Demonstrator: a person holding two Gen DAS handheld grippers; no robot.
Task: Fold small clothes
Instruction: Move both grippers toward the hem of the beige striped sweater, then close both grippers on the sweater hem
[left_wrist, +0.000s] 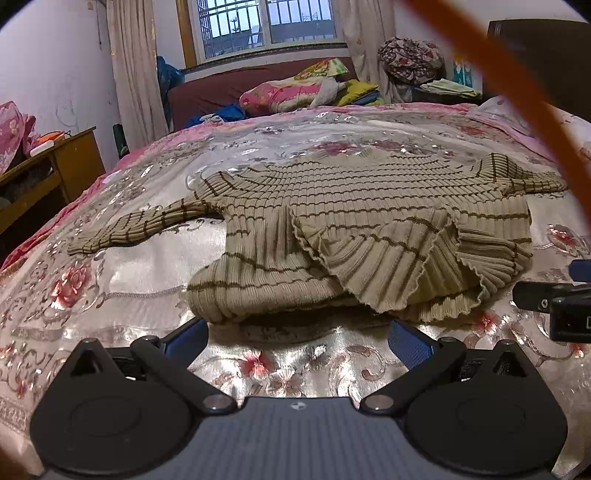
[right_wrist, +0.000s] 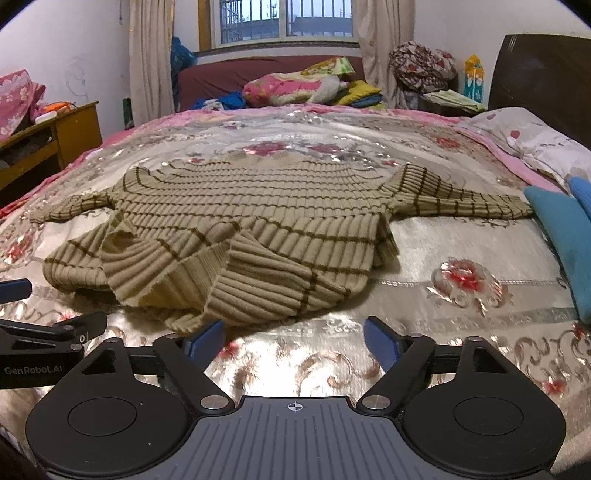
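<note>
Jaws apart on two grippers: left gripper (left_wrist: 298, 338), right gripper (right_wrist: 294, 338); one sweater (right_wrist: 236, 236)

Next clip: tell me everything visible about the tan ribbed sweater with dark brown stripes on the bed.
The tan ribbed-knit sweater with thin dark brown stripes lies on the shiny floral bedspread, both long sleeves spread outward. Its wavy-edged hem is flipped up and bunched in loose folds at the near edge; the far part lies flat. Neither gripper touches it.
</note>
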